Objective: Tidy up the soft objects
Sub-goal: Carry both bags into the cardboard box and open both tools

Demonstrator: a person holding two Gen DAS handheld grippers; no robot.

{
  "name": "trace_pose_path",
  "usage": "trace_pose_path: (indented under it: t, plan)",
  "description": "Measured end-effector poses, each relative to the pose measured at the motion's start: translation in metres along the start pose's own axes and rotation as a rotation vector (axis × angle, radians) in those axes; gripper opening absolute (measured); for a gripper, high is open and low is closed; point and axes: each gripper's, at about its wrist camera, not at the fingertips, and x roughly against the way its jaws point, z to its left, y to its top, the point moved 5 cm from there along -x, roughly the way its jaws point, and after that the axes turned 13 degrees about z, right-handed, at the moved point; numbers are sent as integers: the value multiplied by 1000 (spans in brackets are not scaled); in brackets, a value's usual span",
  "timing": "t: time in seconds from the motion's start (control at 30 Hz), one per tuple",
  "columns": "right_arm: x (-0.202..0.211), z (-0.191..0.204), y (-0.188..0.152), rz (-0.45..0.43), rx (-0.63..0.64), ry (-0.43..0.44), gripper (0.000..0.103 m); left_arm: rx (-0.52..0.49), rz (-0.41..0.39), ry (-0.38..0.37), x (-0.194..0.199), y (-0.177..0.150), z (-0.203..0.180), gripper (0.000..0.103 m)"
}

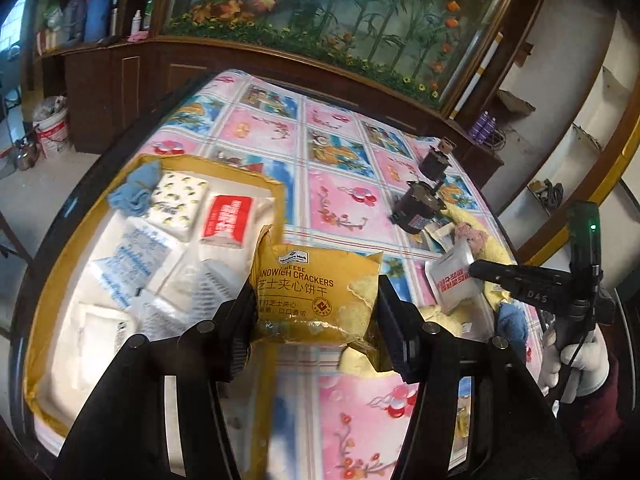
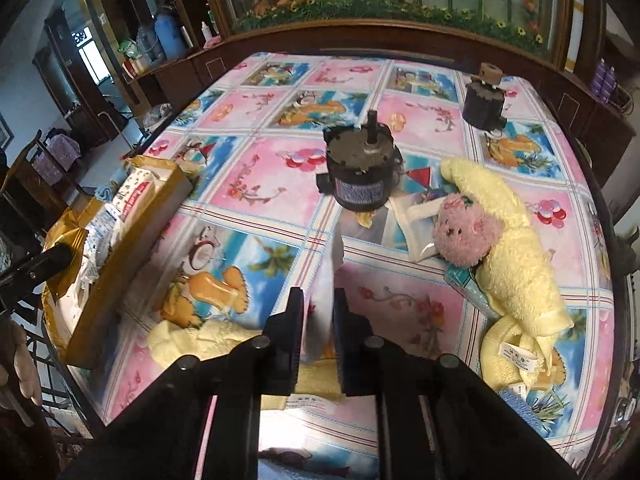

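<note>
My left gripper [image 1: 316, 304] is shut on a yellow cheese sandwich crackers packet [image 1: 312, 292], held above the table beside the gold-rimmed box [image 1: 276, 192]. The box holds tissue packs [image 1: 180, 204], a red-labelled pack [image 1: 226, 220] and a blue cloth [image 1: 134, 192]. My right gripper [image 2: 320, 320] is shut on a silver-white pouch [image 2: 324, 280], seen edge-on; it also shows in the left wrist view [image 1: 454, 280]. A yellow towel [image 2: 516, 256] with a pink plush [image 2: 464, 232] lies at right. Another yellow towel [image 2: 224, 340] lies under my right gripper.
Two dark motor-like cylinders [image 2: 360, 168] [image 2: 484, 100] stand on the floral tablecloth [image 2: 280, 168]. A white packet [image 2: 416, 224] lies by the plush. The box [image 2: 132, 240] sits at the table's left edge. A wooden cabinet with a glass tank [image 1: 320, 12] runs behind the table.
</note>
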Motion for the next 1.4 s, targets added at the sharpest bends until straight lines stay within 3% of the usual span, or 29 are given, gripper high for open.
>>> trace_pose_path:
  t: [0.3, 0.4, 0.47, 0.5, 0.57, 0.63, 0.8, 0.9, 0.97, 1.0, 1.07, 1.1, 1.13, 1.17, 1.27, 1.4]
  plan:
    - [17, 97, -2, -33, 178, 162, 6, 191, 7, 131, 16, -49, 87, 56]
    - [16, 126, -1, -35, 233, 191, 6, 184, 43, 291, 10, -58, 101, 57]
    - [12, 125, 6, -17, 216, 219, 7, 163, 65, 335, 5, -64, 100, 59]
    - [8, 116, 10, -13, 180, 210, 8, 155, 68, 319, 5, -66, 99, 59]
    - [-3, 95, 16, 6, 123, 151, 20, 152, 55, 282, 8, -69, 98, 59]
    - [-18, 72, 16, 38, 70, 87, 45, 158, 24, 254, 16, -68, 97, 61]
    - [-56, 48, 12, 143, 57, 3, 48, 173, -46, 189, 37, -64, 90, 61]
    - [-79, 44, 13, 198, 80, -119, 59, 159, -69, 186, 47, -64, 81, 61]
    - [-88, 43, 12, 205, 107, -174, 59, 148, -79, 176, 51, -66, 74, 61]
    - [-91, 40, 12, 203, 101, -186, 59, 143, -84, 172, 53, -66, 72, 61]
    - [-89, 27, 12, 193, 17, -122, 53, 135, -96, 166, 57, -67, 68, 61]
    - [-84, 20, 14, 169, -24, -98, 39, 134, -100, 165, 58, -68, 68, 61]
    - [-78, 13, 14, 153, -56, -61, 16, 136, -104, 164, 59, -68, 67, 61]
    - [-73, 8, 13, 143, -76, -30, 8, 139, -107, 165, 59, -68, 68, 61]
    - [-53, 2, 11, 88, -82, -30, 8, 164, -110, 163, 58, -68, 73, 61]
    - [-24, 19, 9, 27, -45, 41, 8, 231, -102, 152, 55, -70, 85, 61]
